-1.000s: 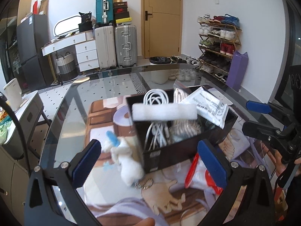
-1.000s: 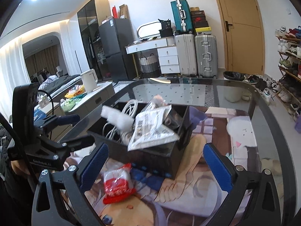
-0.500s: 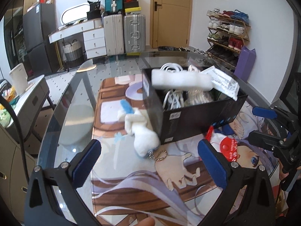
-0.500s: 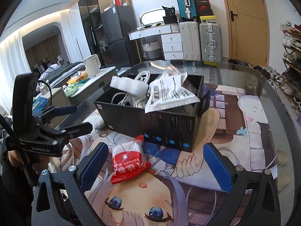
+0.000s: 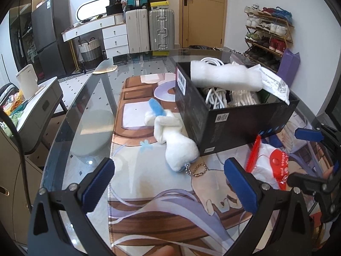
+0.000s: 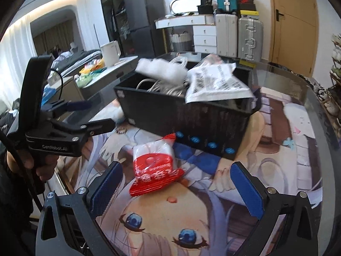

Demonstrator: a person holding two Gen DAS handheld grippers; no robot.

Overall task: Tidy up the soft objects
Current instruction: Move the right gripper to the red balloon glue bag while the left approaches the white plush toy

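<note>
Both tongs stand wide and empty: the left tongs [image 5: 169,178] hover low over the printed mat [image 5: 149,209] on the glass desk [image 5: 85,98], the right tongs [image 6: 175,188] likewise, with the red-and-white packet [image 6: 155,166] lying on the mat just ahead of their blue pads. The white plush toy [image 5: 170,136] with a blue ear and a bead chain lies on the mat, touching the near-left corner of the black box [image 5: 245,125]. Inside the box — white cables [image 5: 215,96], a white foam roll [image 5: 226,76] across the top, and a printed plastic bag [image 6: 215,81] over the rim.
</note>
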